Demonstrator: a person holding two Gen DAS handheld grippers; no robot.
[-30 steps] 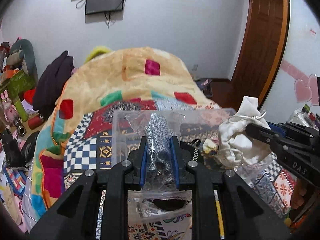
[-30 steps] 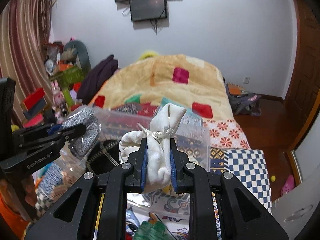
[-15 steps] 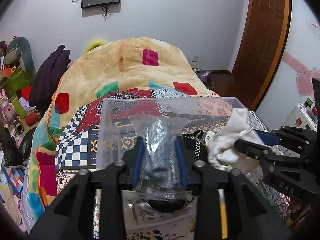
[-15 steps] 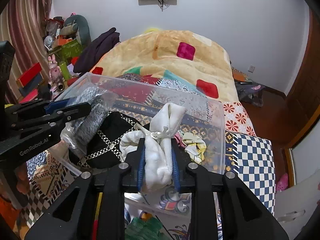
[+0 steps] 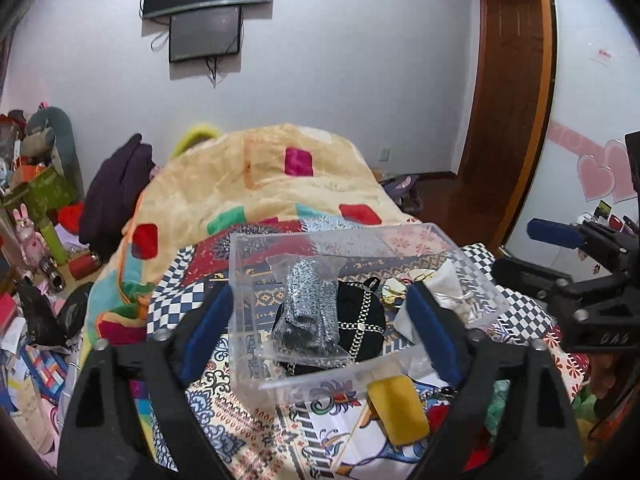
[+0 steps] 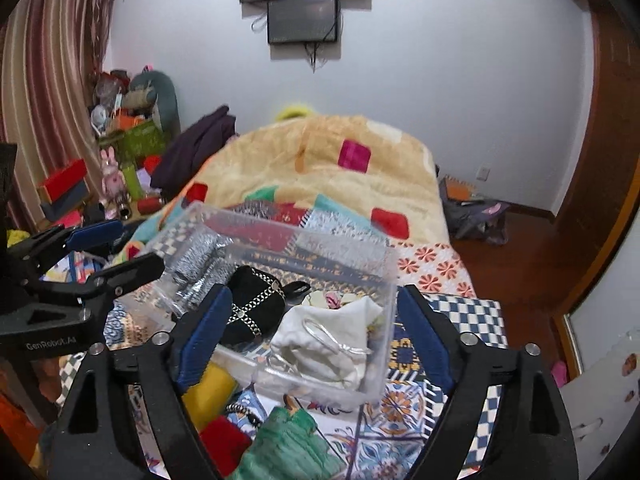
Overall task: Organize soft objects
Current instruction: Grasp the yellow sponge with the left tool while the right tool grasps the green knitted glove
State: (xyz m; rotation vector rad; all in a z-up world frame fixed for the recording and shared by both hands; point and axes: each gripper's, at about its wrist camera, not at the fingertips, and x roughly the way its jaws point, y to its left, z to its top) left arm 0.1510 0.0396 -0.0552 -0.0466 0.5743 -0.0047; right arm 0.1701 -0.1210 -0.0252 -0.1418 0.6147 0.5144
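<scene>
A clear plastic box (image 5: 472,272) (image 6: 372,384) stands on the patterned bed. In it lie a grey knit item in a clear bag (image 5: 308,312) (image 6: 196,264), a black pouch with chain trim (image 5: 362,320) (image 6: 256,300) and a white drawstring bag (image 5: 448,292) (image 6: 328,344). My left gripper (image 5: 320,336) is open and empty, just in front of the box, above the bagged item. My right gripper (image 6: 312,336) is open and empty over the white bag.
A yellow soft item (image 5: 396,408) (image 6: 208,392), a red one (image 6: 220,444) and a green knit piece (image 6: 288,448) lie on the bed in front of the box. A beige blanket (image 5: 264,176) covers the far bed. Clutter stands at the left; a wooden door (image 5: 508,100) at the right.
Both grippers opened. The bagged grey item and the white drawstring bag dropped into the clear box, and both grippers drew back and up.
</scene>
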